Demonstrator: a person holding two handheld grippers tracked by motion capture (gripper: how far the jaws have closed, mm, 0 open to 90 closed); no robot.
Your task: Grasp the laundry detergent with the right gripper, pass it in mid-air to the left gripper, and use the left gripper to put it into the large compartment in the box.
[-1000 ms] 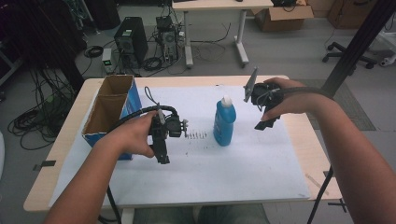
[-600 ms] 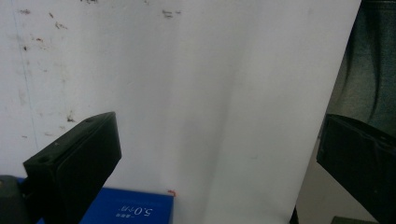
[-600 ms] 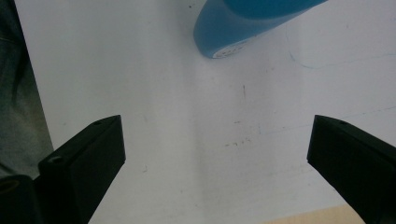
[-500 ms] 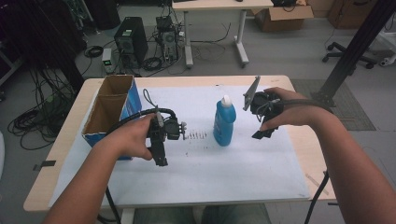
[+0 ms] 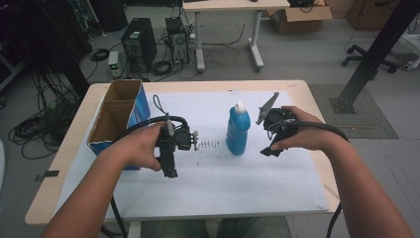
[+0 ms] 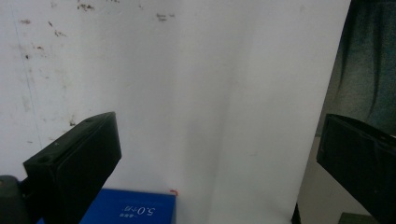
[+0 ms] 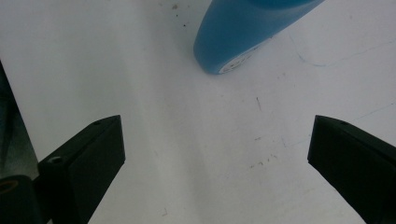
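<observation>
Bottle (image 5: 238, 130) blue, upright | box (image 6: 128, 211) reads "5.0" | left claw (image 6: 215, 158) agape; right claw (image 7: 215, 154) agape

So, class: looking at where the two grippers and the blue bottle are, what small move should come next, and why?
Probably ease the right gripper sideways toward the blue bottle until its body sits between the jaws. They stand wide open and the bottle stands upright, apart from them, just ahead in the right gripper view. The left gripper, also open, points away over the white sheet.

Upright blue bottle (image 5: 238, 130), white cap, mid-table
</observation>
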